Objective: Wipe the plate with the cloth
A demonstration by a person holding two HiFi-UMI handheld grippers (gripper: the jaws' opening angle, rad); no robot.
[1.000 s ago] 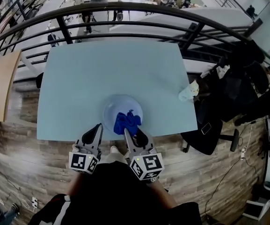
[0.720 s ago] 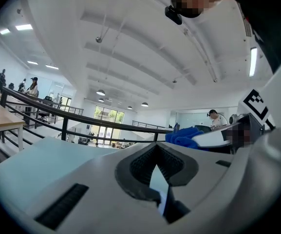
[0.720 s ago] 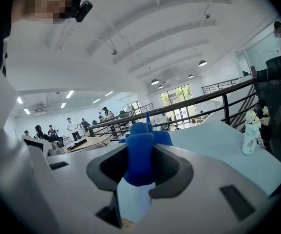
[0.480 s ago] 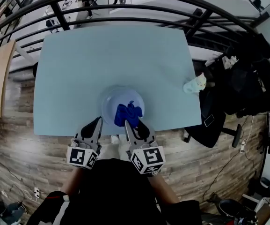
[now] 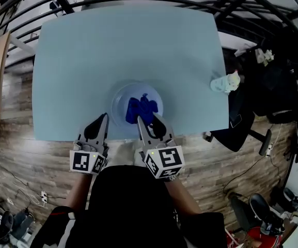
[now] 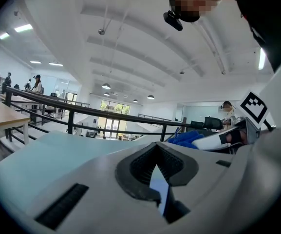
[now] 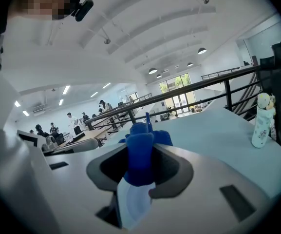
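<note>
Right tongs (image 5: 147, 121) are pinched on the blue cloth (image 5: 141, 110). The right gripper view shows the bunch clamped between the pads and sticking out forward.

Left tongs (image 5: 103, 120) are pressed together apart from a thin slit, and I can't name anything in it.

The plate (image 5: 119, 98) sits on the worktop (image 5: 76, 61) near its front edge, directly ahead of the right tongs. The cloth lies on the plate's near-right half, with its long axis running from the near rim toward the centre, roughly in line with the right tongs.

The left tongs' tip is just beside the plate's near-left rim. I can't tell whether it touches.

My read is that the wiping hasn't got far. The far and left parts of the plate are bare. The next stroke probably goes forward and left from the right tongs, dragging the cloth across the centre.

The left tongs are placed to steady the rim if the plate slides. The small bottle (image 5: 225, 82) at the worktop's right edge is well apart, so it isn't in the way.
</note>
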